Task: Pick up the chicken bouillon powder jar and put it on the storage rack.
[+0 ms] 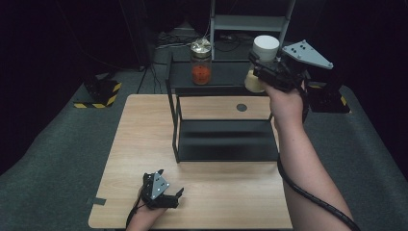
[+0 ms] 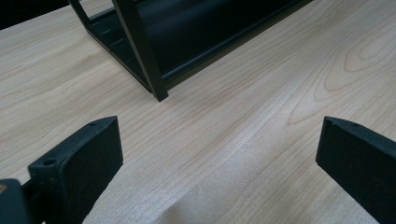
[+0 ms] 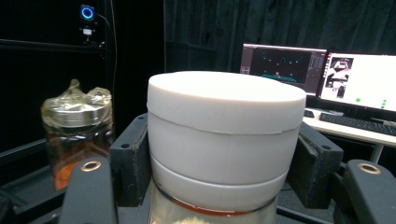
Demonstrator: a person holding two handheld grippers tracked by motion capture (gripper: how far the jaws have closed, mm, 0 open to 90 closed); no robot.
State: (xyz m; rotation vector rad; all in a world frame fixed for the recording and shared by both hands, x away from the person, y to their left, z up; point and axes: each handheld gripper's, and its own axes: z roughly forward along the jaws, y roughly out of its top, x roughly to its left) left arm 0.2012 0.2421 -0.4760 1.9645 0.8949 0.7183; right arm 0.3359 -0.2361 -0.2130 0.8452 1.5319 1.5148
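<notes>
Right gripper (image 1: 260, 72): raised over the right end of the rack's top shelf (image 1: 226, 74); its fingers (image 3: 133, 158) pinch the white-lidded jar (image 3: 224, 140) from both sides, pads pressed on the lid's wall.
Jar position: between the right fingers, lid above the fingertips, glass body below them (contents partly hidden; something pale and a thin orange line show under the lid).
Jar long axis: upright, crosswise to the fingers' reach, so the base points down at the shelf.
Clearance under the jar: cannot be told from these views; in the high view the jar (image 1: 262, 57) sits at or just above shelf level.
Neighbouring jar (image 3: 77, 135): foil-topped, orange contents, standing on the same shelf, well off to the left of the right fingers and apart from the held jar.
Left gripper (image 1: 166, 192): resting low at the near edge of the table (image 1: 144, 134), fingers (image 2: 86, 158) spread wide with bare wood between them, nothing held.
Nearer hand: the right; the left is far from both jars, with the rack's lower shelf (image 2: 196, 32) ahead of its fingers.
Governing relation (judgement): the next move turns on keeping the jar upright and clear of the foil-topped jar.
</notes>
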